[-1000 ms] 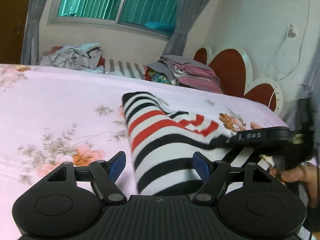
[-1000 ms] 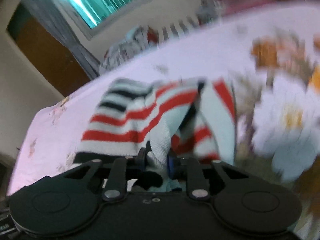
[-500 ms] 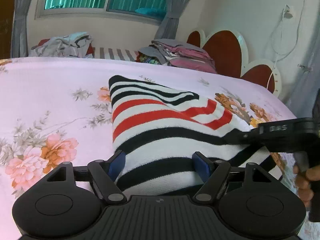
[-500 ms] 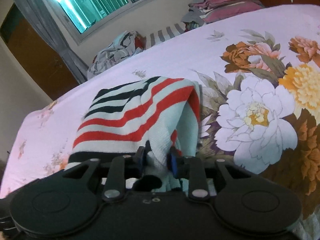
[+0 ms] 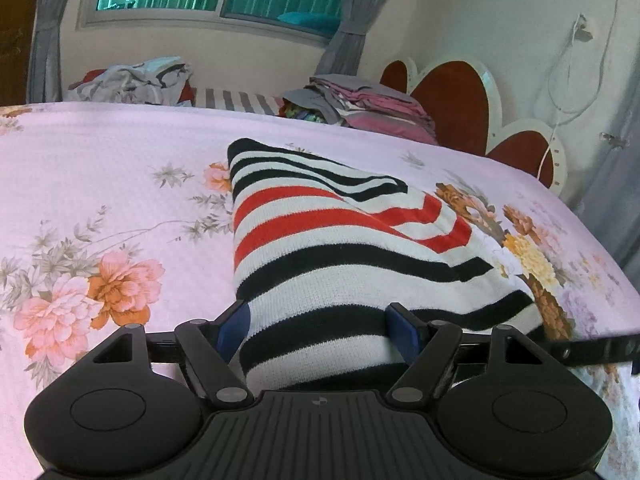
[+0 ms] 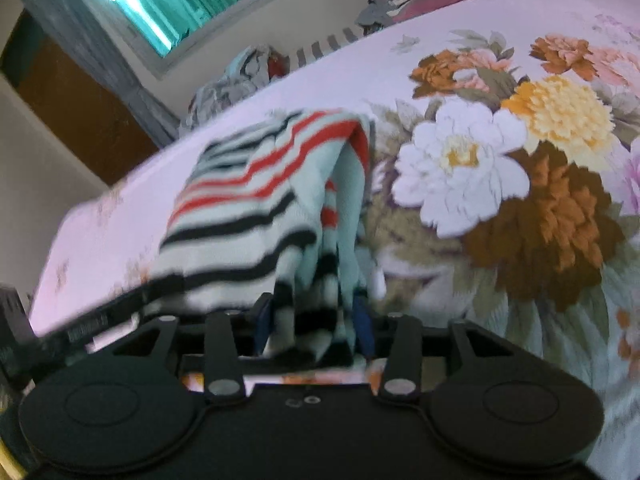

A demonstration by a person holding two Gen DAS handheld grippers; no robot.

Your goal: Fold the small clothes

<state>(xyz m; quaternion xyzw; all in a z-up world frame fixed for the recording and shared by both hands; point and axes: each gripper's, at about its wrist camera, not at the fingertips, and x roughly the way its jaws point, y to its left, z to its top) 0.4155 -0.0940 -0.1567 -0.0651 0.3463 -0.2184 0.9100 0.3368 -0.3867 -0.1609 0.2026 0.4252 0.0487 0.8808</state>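
Observation:
A small knit garment with black, white and red stripes [image 5: 340,240] lies folded over on the pink flowered bedsheet [image 5: 100,184]. My left gripper [image 5: 320,326] is open, its blue pads on either side of the garment's near hem. In the right wrist view my right gripper [image 6: 314,320] has its jaws partly apart with the garment's bunched edge [image 6: 312,280] between the blue pads; the frame is blurred. The right gripper's finger shows in the left wrist view as a black bar [image 5: 592,346] at the right edge.
A stack of folded pink and grey clothes [image 5: 360,106] and a heap of unfolded clothes [image 5: 132,80] sit at the far side of the bed. A red and white headboard [image 5: 460,100] stands at the right. A window with curtains is behind.
The garment's right side has been carried over onto itself and laid down. My right gripper's jaws have parted from their tight pinch on the edge and it has drawn back to the right.

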